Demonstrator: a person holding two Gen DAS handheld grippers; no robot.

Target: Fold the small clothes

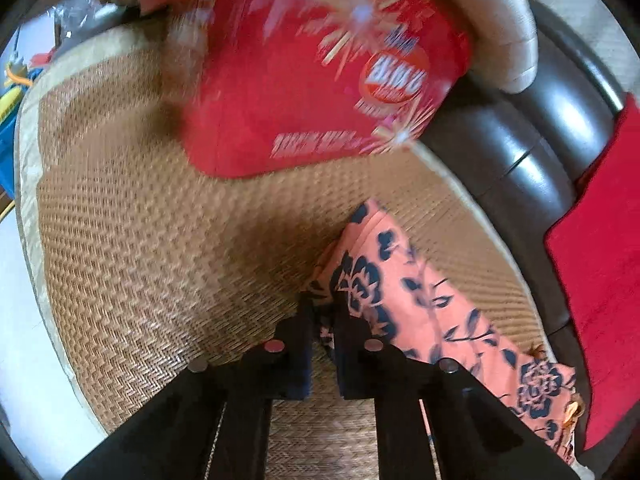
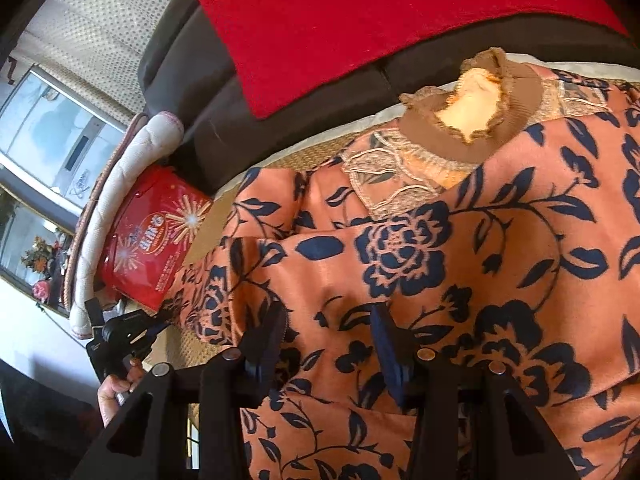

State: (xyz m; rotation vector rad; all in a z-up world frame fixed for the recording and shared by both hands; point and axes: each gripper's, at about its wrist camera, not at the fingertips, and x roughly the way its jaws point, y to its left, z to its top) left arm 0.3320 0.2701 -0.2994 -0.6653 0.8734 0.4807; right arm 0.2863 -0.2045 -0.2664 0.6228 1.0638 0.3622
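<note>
A woven mat [image 1: 140, 208] covered the dark sofa [image 1: 520, 152], where the left gripper [image 1: 322, 300] pinched the floral top's [image 2: 460, 248] sleeve and the right gripper [image 2: 328, 320] hung half-open over it.

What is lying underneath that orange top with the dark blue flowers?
The orange floral top lies on a woven straw mat, which shows bare beside it. A strip of pale mat edging peeks out near the collar. Whatever is under the garment's middle is covered.

A small salmon-pink garment [image 2: 460, 248] printed with dark navy flowers and leaves is spread flat on a woven mat, its brown ruffled collar [image 2: 476, 112] seen at the far end; one sleeve [image 1: 404, 280] is stretched out sideways across the mat
</note>
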